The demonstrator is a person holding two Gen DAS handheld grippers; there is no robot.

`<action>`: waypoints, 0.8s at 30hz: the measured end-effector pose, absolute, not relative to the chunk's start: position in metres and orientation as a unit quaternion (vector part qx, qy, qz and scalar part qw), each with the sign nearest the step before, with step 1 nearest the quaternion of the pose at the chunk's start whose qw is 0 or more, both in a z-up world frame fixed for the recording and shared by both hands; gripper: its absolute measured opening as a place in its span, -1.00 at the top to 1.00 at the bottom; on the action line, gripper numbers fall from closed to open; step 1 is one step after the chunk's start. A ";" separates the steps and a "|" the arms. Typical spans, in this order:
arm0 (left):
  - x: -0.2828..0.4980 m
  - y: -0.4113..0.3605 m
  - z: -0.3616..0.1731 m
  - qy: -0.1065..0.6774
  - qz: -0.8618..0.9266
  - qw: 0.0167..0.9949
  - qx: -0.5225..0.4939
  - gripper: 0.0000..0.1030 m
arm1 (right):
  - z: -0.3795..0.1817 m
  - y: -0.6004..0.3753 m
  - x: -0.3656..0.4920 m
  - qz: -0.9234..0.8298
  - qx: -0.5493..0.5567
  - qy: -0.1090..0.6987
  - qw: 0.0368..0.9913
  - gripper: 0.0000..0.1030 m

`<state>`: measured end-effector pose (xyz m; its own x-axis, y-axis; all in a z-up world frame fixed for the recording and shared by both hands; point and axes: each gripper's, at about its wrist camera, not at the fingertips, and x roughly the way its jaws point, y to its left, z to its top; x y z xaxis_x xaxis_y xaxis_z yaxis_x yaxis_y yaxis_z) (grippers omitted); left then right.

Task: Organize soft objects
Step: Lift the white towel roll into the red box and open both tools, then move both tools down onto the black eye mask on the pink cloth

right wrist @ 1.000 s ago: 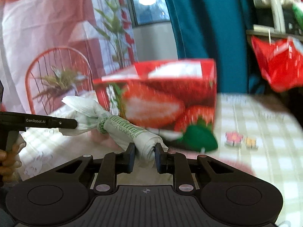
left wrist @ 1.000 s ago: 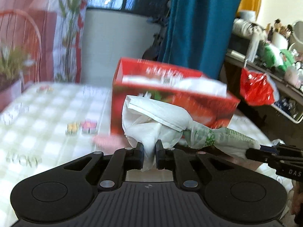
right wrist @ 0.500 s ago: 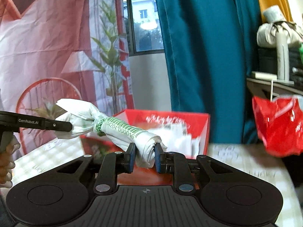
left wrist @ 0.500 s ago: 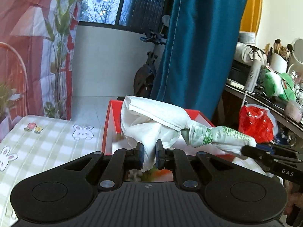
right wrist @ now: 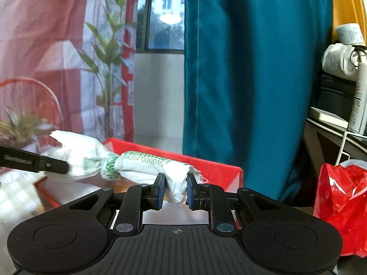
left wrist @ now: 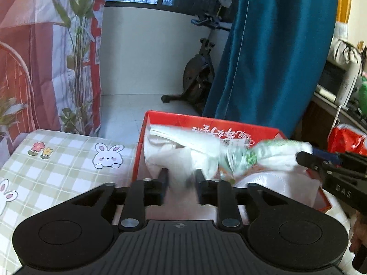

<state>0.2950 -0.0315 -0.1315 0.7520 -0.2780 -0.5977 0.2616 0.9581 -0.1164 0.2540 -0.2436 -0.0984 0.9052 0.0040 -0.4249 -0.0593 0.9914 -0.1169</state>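
A knotted white plastic bag with green print hangs stretched over the open red strawberry box. My left gripper is opening; the bag's wide end shows blurred in the gap and the pads stand clear of it. My right gripper is shut on the bag's other, rolled end, above the box's near rim. In the right wrist view the left gripper's fingertips lie against the bag's far end. In the left wrist view the right gripper's fingertips hold the bag at the right.
The box stands on a table with a green checked cloth and holds other white bags. A teal curtain hangs behind it. A red plastic bag and a cluttered shelf are at the right.
Both grippers carried the bag up and forward until it hung over the open box. The left gripper's jaws, shut on the bag before, have parted.
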 end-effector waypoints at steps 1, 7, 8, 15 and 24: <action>0.295 -0.031 -0.131 0.319 -0.143 0.937 -0.012 0.08 | -0.102 -0.243 0.259 0.004 -0.066 0.222 0.973 0.48; 0.288 -0.028 -0.127 0.313 -0.146 0.939 -0.006 -0.07 | -0.114 -0.242 0.250 -0.015 -0.075 0.224 0.972 0.20; 0.286 -0.028 -0.127 0.311 -0.147 0.939 -0.005 -0.07 | -0.115 -0.242 0.246 -0.012 -0.072 0.223 0.972 0.20; 0.265 -0.025 -0.124 0.304 -0.157 0.940 0.009 -0.09 | -0.113 -0.244 0.210 0.011 -0.055 0.208 0.976 0.20; 0.227 -0.019 -0.140 0.317 -0.176 0.932 0.002 -0.09 | -0.127 -0.250 0.155 0.011 0.002 0.199 0.980 0.20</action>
